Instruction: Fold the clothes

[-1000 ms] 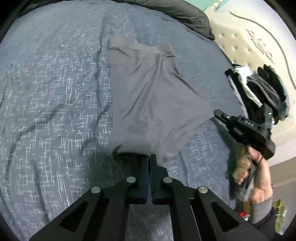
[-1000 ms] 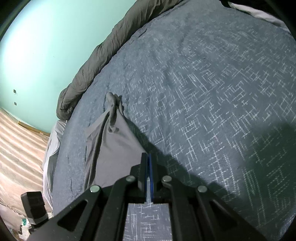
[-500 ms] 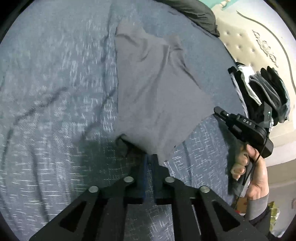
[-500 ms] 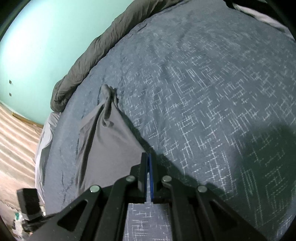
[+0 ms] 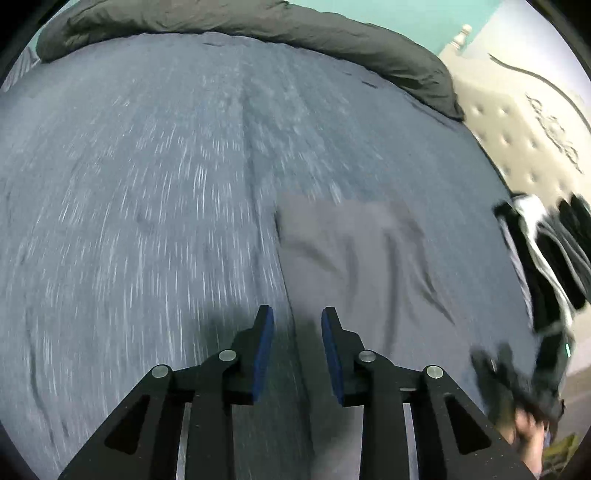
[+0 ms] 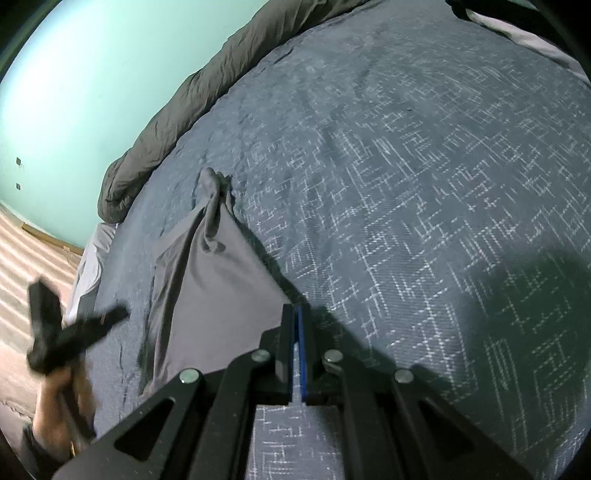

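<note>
A grey garment lies wrinkled on the blue patterned bedspread. My left gripper hovers over the garment's left edge with its jaws opening; the pads touch no cloth. The view is blurred by motion. In the right wrist view the grey garment stretches from a bunched far end to my right gripper, which is shut on its near corner. The left gripper shows there as a dark blur at the left, held by a hand. The right gripper is a blur at the lower right of the left wrist view.
A dark grey duvet is rolled along the bed's far side. A pile of dark and white clothes lies at the right, by the tufted cream headboard. A teal wall and a striped floor lie beyond the bed.
My left gripper has let go of the garment's corner, its jaws have parted, and it has swept quickly across the bed. The right gripper keeps its grip and has stayed put.
</note>
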`<state>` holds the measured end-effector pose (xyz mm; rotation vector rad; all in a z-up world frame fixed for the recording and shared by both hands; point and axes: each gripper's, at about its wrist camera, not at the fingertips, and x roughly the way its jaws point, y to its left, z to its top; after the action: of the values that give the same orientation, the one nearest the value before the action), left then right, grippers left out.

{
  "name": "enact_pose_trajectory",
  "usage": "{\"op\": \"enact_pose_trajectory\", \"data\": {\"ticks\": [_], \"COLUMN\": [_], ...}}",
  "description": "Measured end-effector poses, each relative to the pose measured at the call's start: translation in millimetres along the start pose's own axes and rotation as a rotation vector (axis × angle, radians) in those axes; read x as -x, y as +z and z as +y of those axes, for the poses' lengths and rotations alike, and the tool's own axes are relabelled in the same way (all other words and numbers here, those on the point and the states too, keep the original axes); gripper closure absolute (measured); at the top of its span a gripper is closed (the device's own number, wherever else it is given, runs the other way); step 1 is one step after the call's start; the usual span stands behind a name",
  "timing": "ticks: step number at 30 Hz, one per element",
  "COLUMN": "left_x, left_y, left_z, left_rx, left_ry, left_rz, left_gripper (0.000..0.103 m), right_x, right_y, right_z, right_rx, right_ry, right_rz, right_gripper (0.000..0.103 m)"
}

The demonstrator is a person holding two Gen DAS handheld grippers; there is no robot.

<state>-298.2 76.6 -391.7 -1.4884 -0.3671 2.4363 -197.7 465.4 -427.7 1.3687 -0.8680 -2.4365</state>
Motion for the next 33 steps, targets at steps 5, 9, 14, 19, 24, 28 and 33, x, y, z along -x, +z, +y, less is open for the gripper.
{"op": "enact_pose_trajectory", "data": {"ticks": [5, 9, 14, 19, 24, 28, 33], "left_x": [-35.1, -54.0, -49.7, -49.7, -58.1, -56.7, -57.6], "left_y": [30.7, 39.3, 41.0, 43.3, 46.9, 46.5, 46.4], "left_z": [5.6, 12.1, 14.1, 12.8, 6.9, 3.5, 6.9], "left_rx": [0.035, 0.055, 0.044, 0.051, 0.025, -0.021, -0.032], "left_ry": [-0.024, -0.062, -0.05, -0.031, -0.027, -0.023, -0.046], "left_rz": [-0.002, 0.017, -0.007, -0.022, -0.004, -0.009, -0.013], "left_gripper": [0.073, 0.076, 0.096, 0.096, 0.096, 0.096, 0.096], "right_x": [-1.1, -2.9, 8.0, 8.9, 4.8, -5.9, 10.1], "right_y": [2.1, 1.5, 0.8, 0.5, -1.6, 0.4, 16.7], "right_z": [-1.0, -2.6, -8.2, -6.3, -9.8, -2.4, 7.1], "right_rx": [0.009, 0.011, -0.024, -0.015, -0.015, 0.034, 0.058], "right_ry": [0.001, -0.011, -0.022, -0.066, -0.075, -0.023, -0.018], "right_rz": [-0.004, -0.008, -0.054, -0.066, -0.038, 0.04, -0.018], "right_gripper": [0.101, 0.101, 0.101, 0.102, 0.102, 0.101, 0.075]}}
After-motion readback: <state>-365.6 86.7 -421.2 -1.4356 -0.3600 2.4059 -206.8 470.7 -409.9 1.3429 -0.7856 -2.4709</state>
